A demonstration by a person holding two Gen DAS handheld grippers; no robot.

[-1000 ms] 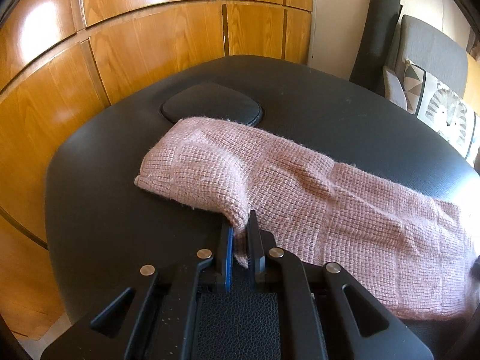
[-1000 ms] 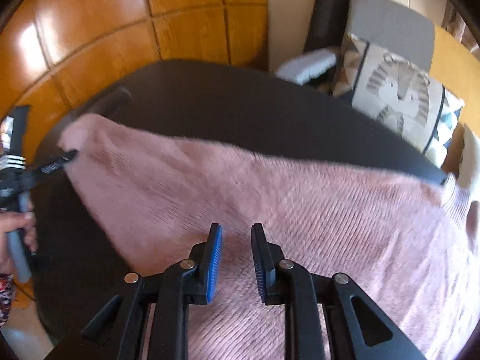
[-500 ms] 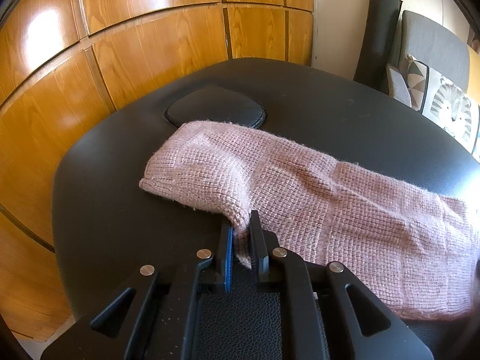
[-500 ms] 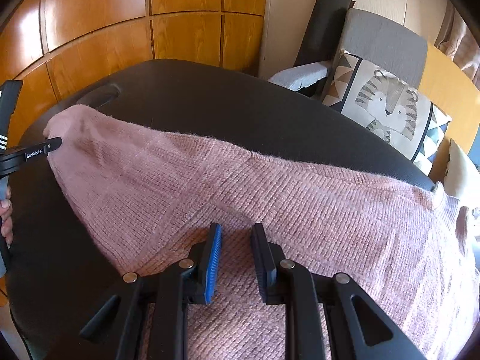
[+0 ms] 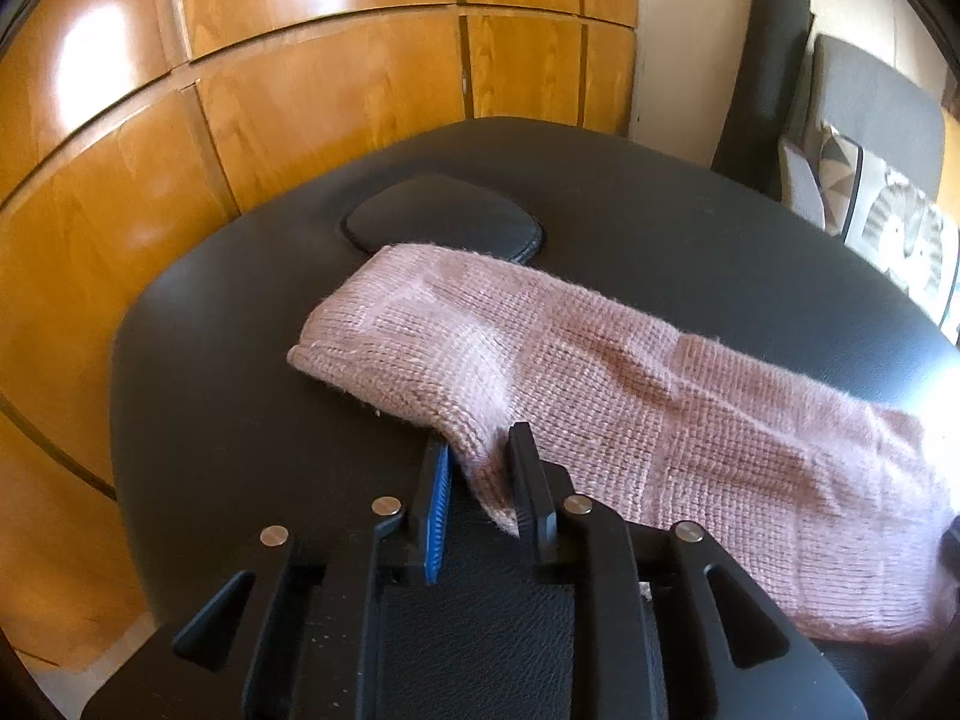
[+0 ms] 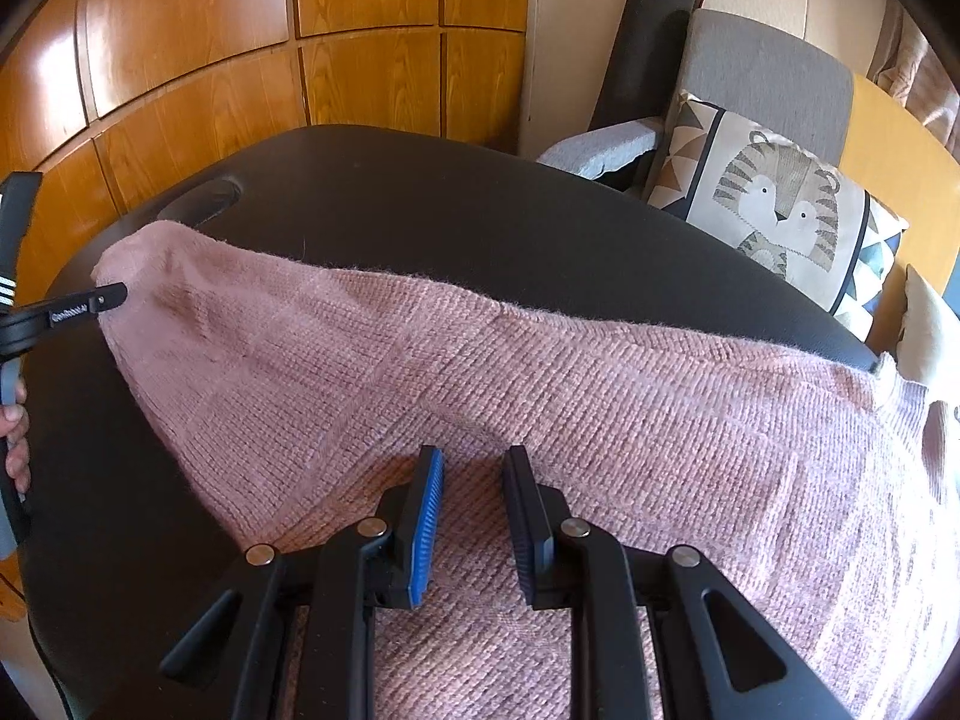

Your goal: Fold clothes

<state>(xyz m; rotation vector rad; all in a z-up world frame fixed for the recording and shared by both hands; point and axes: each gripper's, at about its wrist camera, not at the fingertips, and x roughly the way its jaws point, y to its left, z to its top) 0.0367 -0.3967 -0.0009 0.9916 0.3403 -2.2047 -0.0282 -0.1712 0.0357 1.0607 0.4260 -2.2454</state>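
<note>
A pink knitted sweater (image 5: 600, 384) lies flat across the black padded table (image 5: 240, 372). My left gripper (image 5: 480, 462) stands open at the sweater's near-left corner, and a fold of the knit still rests loosely between its fingers. In the right wrist view the sweater (image 6: 540, 384) fills the lower half. My right gripper (image 6: 474, 468) hovers open just above its middle, holding nothing. One finger of the left gripper (image 6: 99, 300), held by a hand (image 6: 15, 444), touches the sweater's far-left end.
A round inset pad (image 5: 444, 216) sits in the table behind the sweater. Wooden wall panels (image 5: 240, 90) rise to the left and behind. A grey chair (image 6: 768, 78) with a tiger-print cushion (image 6: 774, 204) stands past the table's right edge.
My left gripper's jaws have spread apart and let go of the sweater corner they pinched before. The right gripper has stayed open over the sweater, with its view steadier now.
</note>
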